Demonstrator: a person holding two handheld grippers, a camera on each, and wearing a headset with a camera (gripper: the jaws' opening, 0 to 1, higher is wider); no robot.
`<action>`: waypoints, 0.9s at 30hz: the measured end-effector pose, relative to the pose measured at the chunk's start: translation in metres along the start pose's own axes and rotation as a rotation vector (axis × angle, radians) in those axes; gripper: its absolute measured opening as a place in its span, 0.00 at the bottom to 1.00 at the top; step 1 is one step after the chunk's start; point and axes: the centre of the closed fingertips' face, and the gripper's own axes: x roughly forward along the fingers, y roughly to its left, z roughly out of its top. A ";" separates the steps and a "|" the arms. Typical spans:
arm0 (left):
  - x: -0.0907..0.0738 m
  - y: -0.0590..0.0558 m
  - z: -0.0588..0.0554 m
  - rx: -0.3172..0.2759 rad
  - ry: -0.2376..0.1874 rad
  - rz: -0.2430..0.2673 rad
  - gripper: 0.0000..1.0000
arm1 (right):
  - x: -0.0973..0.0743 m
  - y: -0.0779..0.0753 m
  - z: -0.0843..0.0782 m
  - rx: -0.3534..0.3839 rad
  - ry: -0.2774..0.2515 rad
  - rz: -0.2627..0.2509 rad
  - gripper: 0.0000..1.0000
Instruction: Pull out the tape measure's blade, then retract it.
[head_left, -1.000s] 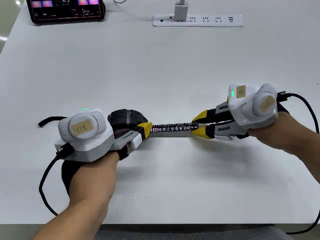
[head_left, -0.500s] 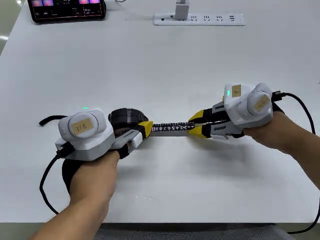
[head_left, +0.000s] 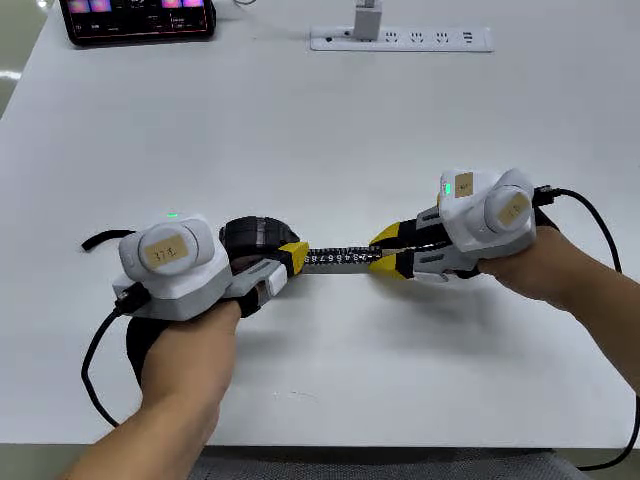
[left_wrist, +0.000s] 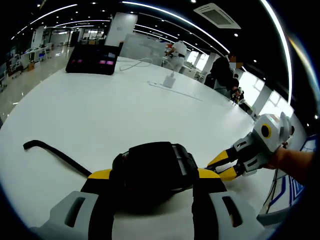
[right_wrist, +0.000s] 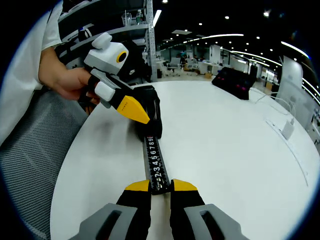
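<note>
The left gripper (head_left: 276, 256) and right gripper (head_left: 383, 250) share rounded white-grey housings, each with a tan handwritten sticker (head_left: 165, 252) and a green light (head_left: 449, 186), black jaws tipped in yellow and a trailing black cable (head_left: 95, 350), while the person wears a white short sleeve (right_wrist: 27, 70) above bare forearms.

Count: 1 tape measure (head_left: 255, 238) w/ 1 blade (head_left: 335, 258) out + 1 black strap (head_left: 100, 240). 2 grippers, left gripper (left_wrist: 155, 175) & right gripper (head_left: 383, 250), each w/ 2 yellow-tipped jaws, so 4 tips total. 2 hands: left hand (head_left: 190, 350), right hand (head_left: 525, 265). 2 black cables, 1 per gripper: left cable (head_left: 84, 372), right cable (head_left: 583, 199). 1 table (head_left: 320, 130). At its far edge: 1 tablet (head_left: 138, 18), 1 power strip (head_left: 400, 39) w/ 1 white plug (head_left: 366, 18) in it (sockets too small to count). Bkgd of left gripper view: 2 people, person in white (left_wrist: 177, 50) & person in dark (left_wrist: 222, 75)
</note>
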 end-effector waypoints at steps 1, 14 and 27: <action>0.000 0.000 0.000 0.000 0.000 0.000 0.58 | 0.001 0.000 0.001 0.001 -0.001 0.001 0.10; -0.001 0.000 0.000 -0.004 0.002 -0.007 0.57 | 0.007 0.002 0.006 0.006 -0.011 0.009 0.10; -0.001 -0.001 0.000 0.002 0.004 -0.007 0.57 | 0.014 0.004 0.009 0.002 -0.008 0.018 0.10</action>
